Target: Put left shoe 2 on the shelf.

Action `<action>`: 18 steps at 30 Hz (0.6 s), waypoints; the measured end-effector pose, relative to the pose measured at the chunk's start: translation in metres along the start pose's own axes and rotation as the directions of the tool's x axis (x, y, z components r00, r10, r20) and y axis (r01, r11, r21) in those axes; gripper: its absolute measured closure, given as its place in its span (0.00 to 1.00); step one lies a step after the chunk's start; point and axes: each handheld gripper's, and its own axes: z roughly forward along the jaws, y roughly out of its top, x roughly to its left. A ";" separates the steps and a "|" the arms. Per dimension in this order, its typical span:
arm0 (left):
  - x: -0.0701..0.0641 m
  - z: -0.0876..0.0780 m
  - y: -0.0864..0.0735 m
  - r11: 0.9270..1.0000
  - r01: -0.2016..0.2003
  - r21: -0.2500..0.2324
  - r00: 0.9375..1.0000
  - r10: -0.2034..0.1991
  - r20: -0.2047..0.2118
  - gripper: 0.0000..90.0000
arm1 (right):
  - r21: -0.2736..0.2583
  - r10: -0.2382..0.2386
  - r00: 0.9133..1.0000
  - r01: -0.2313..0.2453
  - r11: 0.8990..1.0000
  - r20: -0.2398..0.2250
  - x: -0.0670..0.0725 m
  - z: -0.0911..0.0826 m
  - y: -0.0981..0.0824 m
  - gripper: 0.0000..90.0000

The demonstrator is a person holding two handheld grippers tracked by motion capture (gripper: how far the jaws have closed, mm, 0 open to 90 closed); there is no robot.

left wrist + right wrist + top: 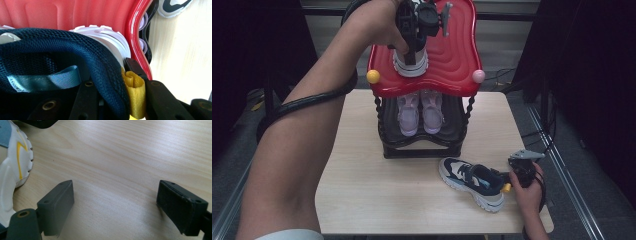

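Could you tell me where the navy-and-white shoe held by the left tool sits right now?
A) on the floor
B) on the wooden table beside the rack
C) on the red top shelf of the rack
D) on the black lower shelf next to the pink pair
C: in the high view the left tool grips the heel of the navy-and-white shoe, whose sole rests on the red top shelf, above the pink pair.

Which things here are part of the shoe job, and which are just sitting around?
In the job:
- navy sneaker clamped by the left gripper
- red top shelf
- matching sneaker on the table
- right gripper, open

Just there:
- pink shoes on the lower shelf
- wooden table
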 end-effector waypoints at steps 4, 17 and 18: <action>0.001 0.001 -0.001 1.000 0.013 -0.008 1.000 -0.012 0.014 0.80 | 0.000 -0.001 1.000 0.001 1.000 0.000 0.000 0.000 0.000 0.16; 0.001 0.005 -0.007 0.999 0.027 -0.020 0.999 -0.027 0.022 0.79 | 0.000 -0.001 1.000 0.001 1.000 0.002 0.000 0.000 0.000 0.16; 0.002 0.005 -0.007 1.000 0.018 -0.016 1.000 -0.018 0.024 0.79 | -0.002 -0.006 1.000 0.006 1.000 0.001 0.000 0.000 0.000 0.16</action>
